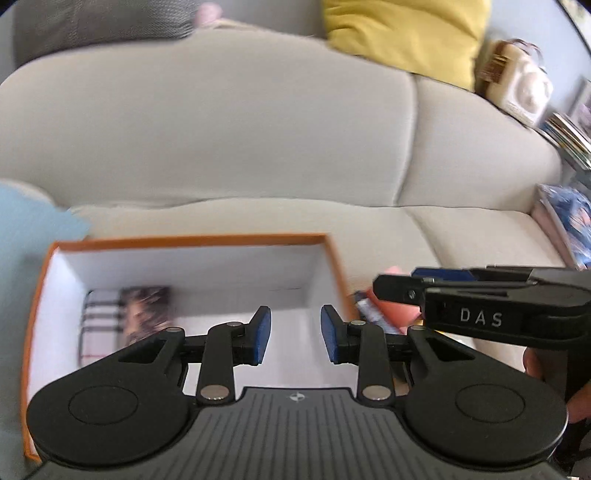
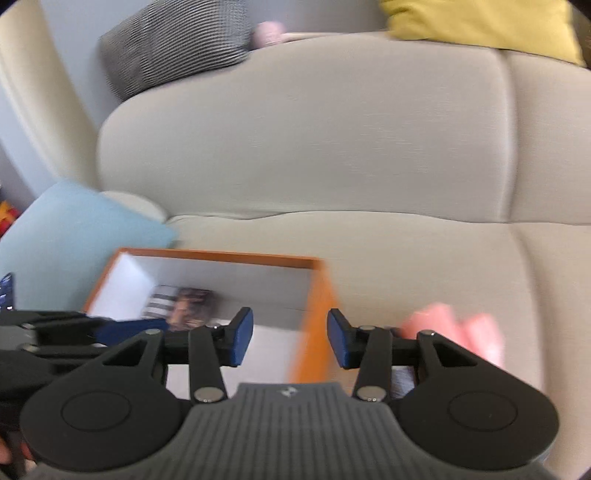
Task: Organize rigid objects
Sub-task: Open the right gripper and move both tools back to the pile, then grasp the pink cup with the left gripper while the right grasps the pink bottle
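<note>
An orange box [image 1: 192, 240] with white inner walls sits on a beige sofa seat; it also shows in the right wrist view [image 2: 221, 254]. Inside it at the back left stand a plaid item [image 1: 99, 321] and a dark picture case [image 1: 146, 314], also seen in the right wrist view [image 2: 188, 306]. My left gripper [image 1: 295, 334] is open and empty over the box. My right gripper [image 2: 290, 338] is open and empty, above the box's right wall [image 2: 314, 325]. A pink object [image 2: 454, 328] lies on the seat just right of the box, with small items beside it [image 1: 373, 314].
A light blue cushion [image 2: 74, 229] lies left of the box. A yellow cushion [image 1: 406, 33] and a grey checked cushion [image 2: 173, 40] rest on the sofa back. Books and a cream bag [image 1: 524, 88] sit at the far right.
</note>
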A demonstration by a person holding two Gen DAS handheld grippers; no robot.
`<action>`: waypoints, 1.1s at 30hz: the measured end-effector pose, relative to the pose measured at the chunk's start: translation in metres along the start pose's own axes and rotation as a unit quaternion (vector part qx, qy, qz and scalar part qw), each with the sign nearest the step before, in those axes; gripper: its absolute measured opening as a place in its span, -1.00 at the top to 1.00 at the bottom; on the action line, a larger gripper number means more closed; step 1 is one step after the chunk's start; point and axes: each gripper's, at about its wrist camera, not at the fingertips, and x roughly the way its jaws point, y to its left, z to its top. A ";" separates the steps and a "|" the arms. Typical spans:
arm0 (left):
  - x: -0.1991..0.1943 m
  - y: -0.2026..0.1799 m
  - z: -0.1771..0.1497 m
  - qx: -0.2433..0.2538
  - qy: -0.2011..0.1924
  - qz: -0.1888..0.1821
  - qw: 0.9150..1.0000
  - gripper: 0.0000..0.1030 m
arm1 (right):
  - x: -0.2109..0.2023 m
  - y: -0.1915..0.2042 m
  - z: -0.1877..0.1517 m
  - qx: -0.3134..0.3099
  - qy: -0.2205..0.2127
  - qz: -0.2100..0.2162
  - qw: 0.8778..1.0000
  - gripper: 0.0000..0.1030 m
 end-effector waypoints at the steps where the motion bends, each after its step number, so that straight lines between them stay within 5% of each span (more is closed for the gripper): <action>1: 0.003 -0.011 -0.002 0.011 -0.003 -0.006 1.000 0.30 | -0.006 -0.012 -0.003 0.008 0.000 -0.007 1.000 0.10; 13: 0.069 -0.097 0.010 0.060 0.065 -0.089 0.992 0.23 | -0.029 -0.124 -0.050 0.061 0.031 -0.083 0.994 0.10; 21: 0.133 -0.109 0.025 -0.004 0.127 -0.048 0.991 0.06 | -0.008 -0.159 -0.058 0.085 0.045 -0.078 0.992 0.11; 28: 0.187 -0.102 0.041 -0.098 0.155 0.008 0.983 -0.39 | 0.036 -0.170 -0.038 0.047 0.068 -0.066 0.994 0.11; 33: 0.210 -0.099 0.039 -0.121 0.176 0.038 0.976 -0.45 | 0.065 -0.175 -0.025 0.018 0.084 -0.045 0.995 0.11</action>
